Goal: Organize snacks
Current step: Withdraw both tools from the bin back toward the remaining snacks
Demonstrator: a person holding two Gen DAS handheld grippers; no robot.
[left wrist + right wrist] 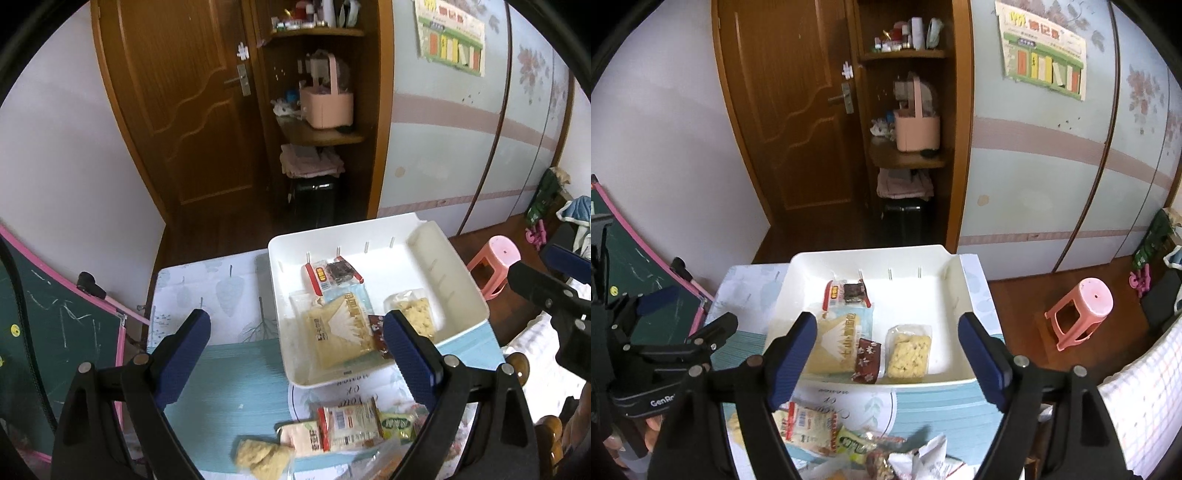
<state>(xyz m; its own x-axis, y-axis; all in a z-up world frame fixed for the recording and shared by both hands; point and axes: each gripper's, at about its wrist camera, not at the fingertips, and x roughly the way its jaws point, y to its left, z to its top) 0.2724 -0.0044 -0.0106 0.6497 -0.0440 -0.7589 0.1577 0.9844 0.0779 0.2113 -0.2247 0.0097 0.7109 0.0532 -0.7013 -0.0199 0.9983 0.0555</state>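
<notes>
A white tray (461, 280) (960, 295) stands at the far end of the table. In it lie a red-edged pack (332, 275) (846, 291), a large yellow bread pack (340, 328) (838, 343), a small dark red packet (376, 332) (867, 360) and a clear pack of yellow crackers (413, 310) (909, 352). Loose snacks lie on the near side: a red-and-white pack (351, 424) (809, 428), a green packet (399, 424) (855, 445) and a beige pastry (258, 458). My left gripper (295, 325) and my right gripper (886, 321) hang above the table, both open and holding nothing.
The table wears a blue and white cloth (229, 373). A pink stool (495, 266) (1082, 314) stands on the floor to the right. A green chalkboard (55, 332) leans at the left. Behind the table are a wooden door (192, 110) and shelves with a pink basket (327, 107).
</notes>
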